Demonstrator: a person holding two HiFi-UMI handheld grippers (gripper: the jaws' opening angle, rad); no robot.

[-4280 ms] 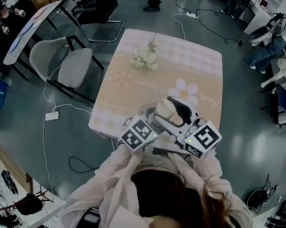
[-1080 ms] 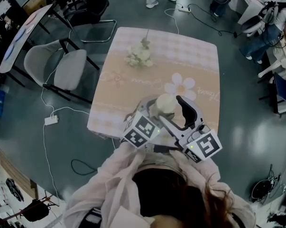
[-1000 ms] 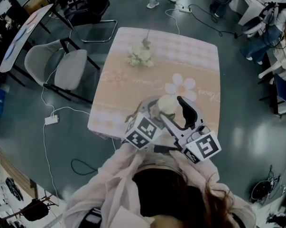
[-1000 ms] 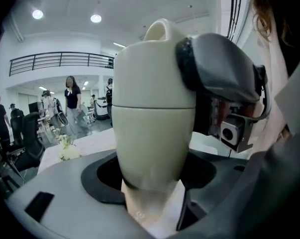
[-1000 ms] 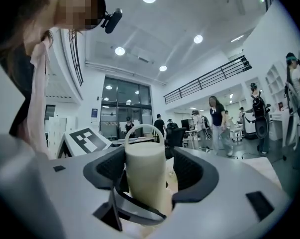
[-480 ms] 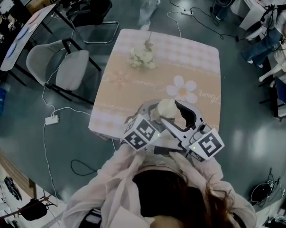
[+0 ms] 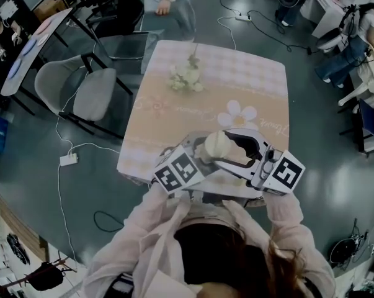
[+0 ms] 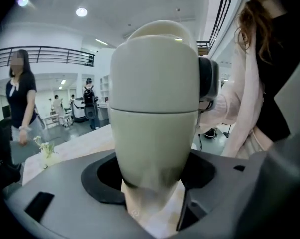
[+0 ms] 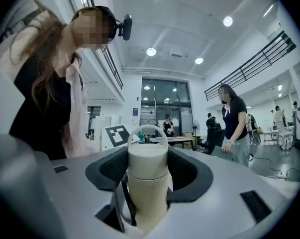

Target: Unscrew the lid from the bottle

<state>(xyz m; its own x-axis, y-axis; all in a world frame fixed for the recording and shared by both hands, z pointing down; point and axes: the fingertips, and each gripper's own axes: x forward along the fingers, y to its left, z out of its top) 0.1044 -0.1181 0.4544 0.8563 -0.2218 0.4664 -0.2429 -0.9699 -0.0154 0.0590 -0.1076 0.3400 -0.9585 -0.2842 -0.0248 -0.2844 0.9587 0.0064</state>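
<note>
A cream bottle (image 7: 216,144) with a loop-handled lid is held upright above the near edge of the table (image 7: 174,104). My left gripper (image 7: 202,149) is shut on the bottle's lower body (image 8: 154,138), which fills the left gripper view below the lid (image 8: 154,68). My right gripper (image 7: 231,143) reaches in from the right. Its jaws have just been closing with the lid (image 9: 148,161) between them, and both pads now sit against the lid's sides. The bottle's body (image 9: 147,195) hangs below my right gripper (image 9: 148,173).
A bunch of white flowers (image 7: 187,76) lies at the table's far side. A grey chair (image 7: 81,89) stands left of the table, with a person (image 7: 168,2) beyond the far edge. Cables run across the floor.
The right gripper's jaws, earlier wide with one finger off to the lid's right, now sit around the lid. Its marker cube has swung right and up. The left gripper has barely moved.
</note>
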